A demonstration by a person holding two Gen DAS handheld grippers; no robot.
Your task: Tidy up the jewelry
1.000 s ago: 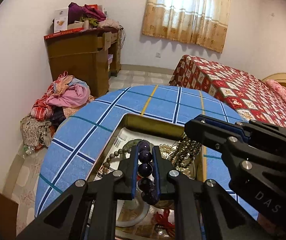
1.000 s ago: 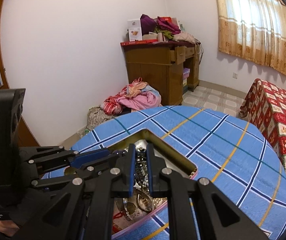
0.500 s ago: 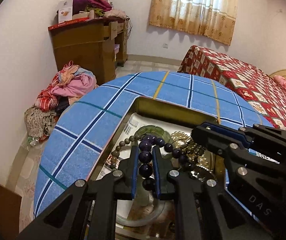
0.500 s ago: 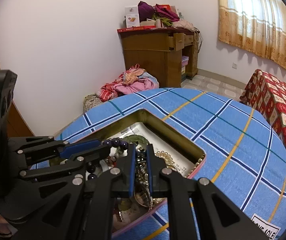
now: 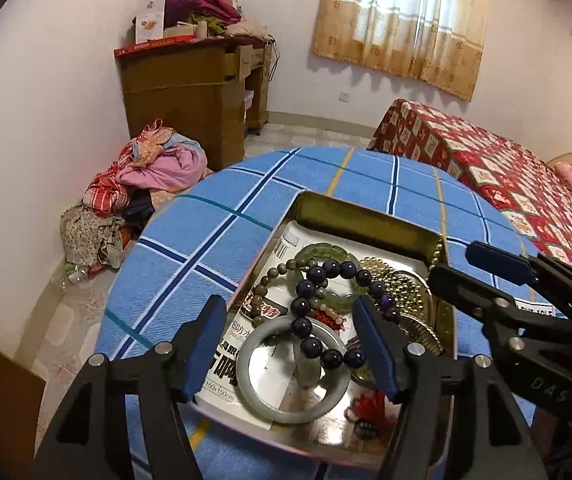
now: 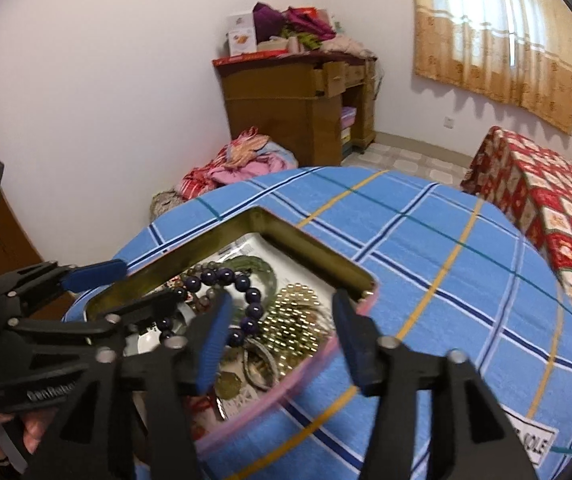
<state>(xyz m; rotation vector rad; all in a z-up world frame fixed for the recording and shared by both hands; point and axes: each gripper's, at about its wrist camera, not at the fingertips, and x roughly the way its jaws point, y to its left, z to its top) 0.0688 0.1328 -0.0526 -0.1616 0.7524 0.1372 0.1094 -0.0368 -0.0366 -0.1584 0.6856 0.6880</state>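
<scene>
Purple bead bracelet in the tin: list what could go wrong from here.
1. The purple bead bracelet lies draped over the pale jade bangle and green bangle; lifting one may drag the others.
2. Both the left gripper and right gripper hang open over the crowded tin; they could collide.

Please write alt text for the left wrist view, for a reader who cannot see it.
The open left gripper hovers over a metal tin of jewelry on a blue plaid tablecloth. Inside lie a dark purple bead bracelet, a pale jade bangle and gold beads; the right gripper reaches in.
</scene>
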